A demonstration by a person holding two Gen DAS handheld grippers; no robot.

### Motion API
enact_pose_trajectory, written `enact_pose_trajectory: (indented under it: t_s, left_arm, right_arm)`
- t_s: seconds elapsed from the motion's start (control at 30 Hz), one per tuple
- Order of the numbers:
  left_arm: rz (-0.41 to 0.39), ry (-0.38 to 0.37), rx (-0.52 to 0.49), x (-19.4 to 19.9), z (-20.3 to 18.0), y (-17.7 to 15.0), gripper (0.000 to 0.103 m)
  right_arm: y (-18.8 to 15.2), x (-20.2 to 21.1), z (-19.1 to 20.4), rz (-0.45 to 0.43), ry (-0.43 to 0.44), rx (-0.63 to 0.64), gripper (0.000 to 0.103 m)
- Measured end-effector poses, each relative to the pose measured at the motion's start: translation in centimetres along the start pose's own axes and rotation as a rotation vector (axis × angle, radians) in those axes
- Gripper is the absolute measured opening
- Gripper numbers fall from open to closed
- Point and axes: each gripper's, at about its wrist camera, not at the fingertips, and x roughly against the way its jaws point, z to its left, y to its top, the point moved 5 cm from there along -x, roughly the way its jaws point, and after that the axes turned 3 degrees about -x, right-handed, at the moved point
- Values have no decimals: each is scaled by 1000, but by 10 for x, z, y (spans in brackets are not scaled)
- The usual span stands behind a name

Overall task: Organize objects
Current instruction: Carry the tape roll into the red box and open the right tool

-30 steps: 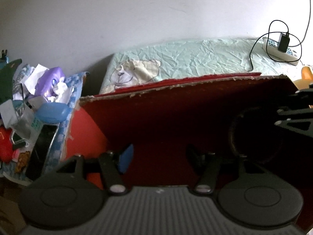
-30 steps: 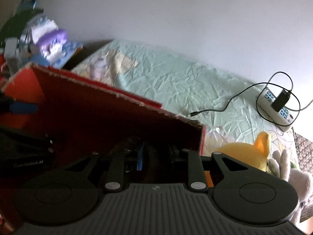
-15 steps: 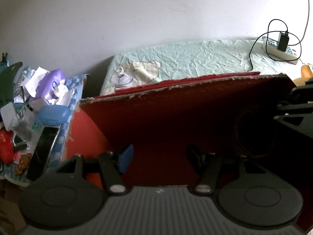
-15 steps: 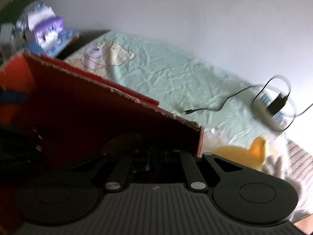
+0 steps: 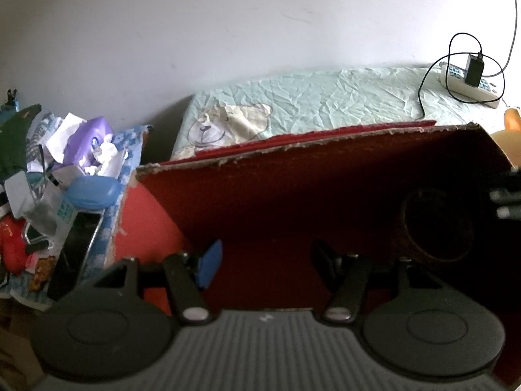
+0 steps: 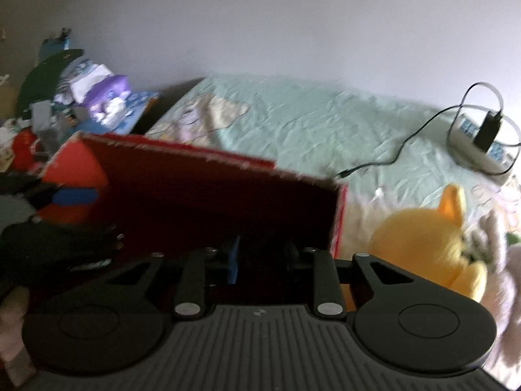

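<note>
A red cardboard box (image 5: 293,176) with torn rims stands open on the bed. My left gripper (image 5: 265,260) hangs open inside its left half, nothing between the fingers. A dark round object (image 5: 436,224) lies in shadow at the box's right end; its kind is unclear. My right gripper (image 6: 263,254) is open over the box's right corner, and its black body shows at the edge of the left wrist view (image 5: 508,195). The red box (image 6: 211,195) is blurred in the right wrist view. A yellow plush toy (image 6: 423,238) lies on the bed just right of the box.
The mint sheet (image 5: 325,101) runs back to a white wall. A power strip with charger and cable (image 6: 482,137) lies at the far right. Cluttered items, including a blue case (image 5: 91,192) and a purple toy (image 5: 88,137), pile up left of the box. A pale plush (image 6: 508,277) lies by the yellow one.
The right gripper has drawn back and swung right, so more of the bed and the yellow plush show. In the left wrist view it has slid toward the right edge. The left gripper hardly moved.
</note>
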Motion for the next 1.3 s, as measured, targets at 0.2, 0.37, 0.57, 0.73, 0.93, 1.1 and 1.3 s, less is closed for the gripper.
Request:
enact_pose_trajectory:
  t_s: [0.2, 0.37, 0.57, 0.73, 0.93, 1.1, 1.3]
  left_arm:
    - [-5, 20, -6, 0, 0, 0, 64]
    - [-11, 36, -16, 0, -1, 0, 65]
    - [-1, 38, -41, -2, -4, 0, 65]
    - [-1, 40, -56, -2, -5, 0, 65]
    - [-13, 46, -67, -1, -6, 0, 68]
    - [-41, 62, -76, 2, -6, 0, 69]
    - [-81, 102, -64, 8, -6, 1, 71]
  right_arm:
    - [-10, 6, 19, 25, 70, 32, 37]
    - [-15, 14, 25, -17, 89, 53, 36]
    - [-22, 4, 33, 64, 164, 37, 36]
    - [-24, -9, 28, 93, 126, -8, 23]
    - [-26, -8, 29, 74, 109, 0, 24]
    - [-27, 0, 27, 25, 85, 2, 25]
    - [-36, 18, 29, -39, 46, 6, 28]
